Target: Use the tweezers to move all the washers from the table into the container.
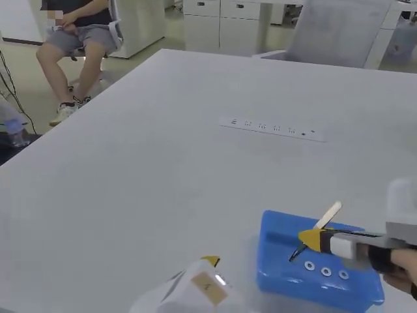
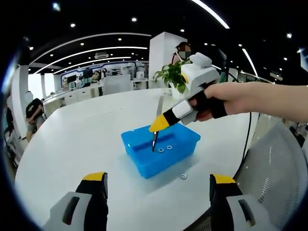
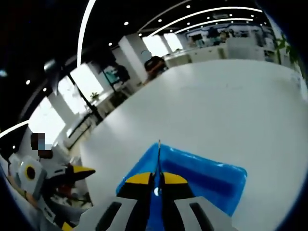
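Observation:
A blue container [image 1: 280, 228] stands near the table's front right, with three washers [image 1: 326, 271] lying inside it. My right gripper [image 1: 311, 239] comes in from the right above it, shut on the tweezers [image 1: 296, 253], whose dark tips point down into the container. In the left gripper view the tweezers [image 2: 154, 142] hang over the container [image 2: 144, 163] next to the washers [image 2: 165, 148], and one washer [image 2: 183, 176] lies on the table beside it. My left gripper [image 2: 159, 185] is open and holds nothing, short of the container. The right gripper [image 3: 157, 179] view looks down the tweezers [image 3: 158, 156] into the container [image 3: 211, 180].
A white power strip [image 1: 273, 128] lies mid-table. A person [image 1: 75, 39] sits on a chair beyond the table's far left corner, and a grey chair [image 1: 339, 32] stands at the far edge. The wide white table [image 1: 130, 182] stretches left of the container.

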Tool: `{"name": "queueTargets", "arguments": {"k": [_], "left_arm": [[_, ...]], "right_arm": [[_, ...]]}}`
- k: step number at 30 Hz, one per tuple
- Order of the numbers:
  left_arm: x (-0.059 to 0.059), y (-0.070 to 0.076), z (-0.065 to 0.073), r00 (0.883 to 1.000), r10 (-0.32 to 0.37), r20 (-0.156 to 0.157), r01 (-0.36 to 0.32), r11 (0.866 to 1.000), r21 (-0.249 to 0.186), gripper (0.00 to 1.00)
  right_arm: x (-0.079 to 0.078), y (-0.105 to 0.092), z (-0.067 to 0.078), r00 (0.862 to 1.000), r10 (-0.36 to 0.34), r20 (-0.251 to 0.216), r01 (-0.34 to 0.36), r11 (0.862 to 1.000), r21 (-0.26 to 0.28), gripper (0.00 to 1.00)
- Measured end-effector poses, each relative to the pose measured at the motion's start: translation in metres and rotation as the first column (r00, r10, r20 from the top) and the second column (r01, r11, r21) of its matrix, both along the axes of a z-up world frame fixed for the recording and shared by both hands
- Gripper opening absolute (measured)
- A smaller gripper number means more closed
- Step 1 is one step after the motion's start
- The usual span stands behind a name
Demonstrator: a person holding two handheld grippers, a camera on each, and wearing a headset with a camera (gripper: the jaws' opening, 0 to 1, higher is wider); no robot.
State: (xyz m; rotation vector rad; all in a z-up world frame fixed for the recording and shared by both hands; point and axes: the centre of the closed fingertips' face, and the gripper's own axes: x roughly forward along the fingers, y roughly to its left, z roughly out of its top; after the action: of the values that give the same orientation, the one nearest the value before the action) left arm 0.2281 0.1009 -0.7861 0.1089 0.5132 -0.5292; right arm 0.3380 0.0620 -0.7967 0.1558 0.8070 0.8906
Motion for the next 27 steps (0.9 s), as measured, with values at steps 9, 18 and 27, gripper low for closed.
{"name": "queueTargets", "arguments": {"k": [9, 18, 27], "left_arm": [[0.000, 0.000, -0.001, 1.000, -0.003, -0.006, 0.003, 1.000, 0.002, 0.89], [0.000, 0.000, -0.003, 1.000, -0.007, -0.012, 0.007, 1.000, 0.004, 0.88], [0.000, 0.000, -0.004, 1.000, -0.010, -0.016, 0.010, 1.000, 0.009, 0.88]], "right_arm": [[0.004, 0.000, -0.011, 1.000, 0.003, 0.013, -0.002, 0.998, -0.056, 0.04], [0.003, -0.002, -0.018, 0.998, 0.027, 0.060, -0.022, 0.996, -0.082, 0.04], [0.005, -0.005, -0.018, 0.985, 0.083, 0.153, -0.066, 0.991, -0.113, 0.04]]}}
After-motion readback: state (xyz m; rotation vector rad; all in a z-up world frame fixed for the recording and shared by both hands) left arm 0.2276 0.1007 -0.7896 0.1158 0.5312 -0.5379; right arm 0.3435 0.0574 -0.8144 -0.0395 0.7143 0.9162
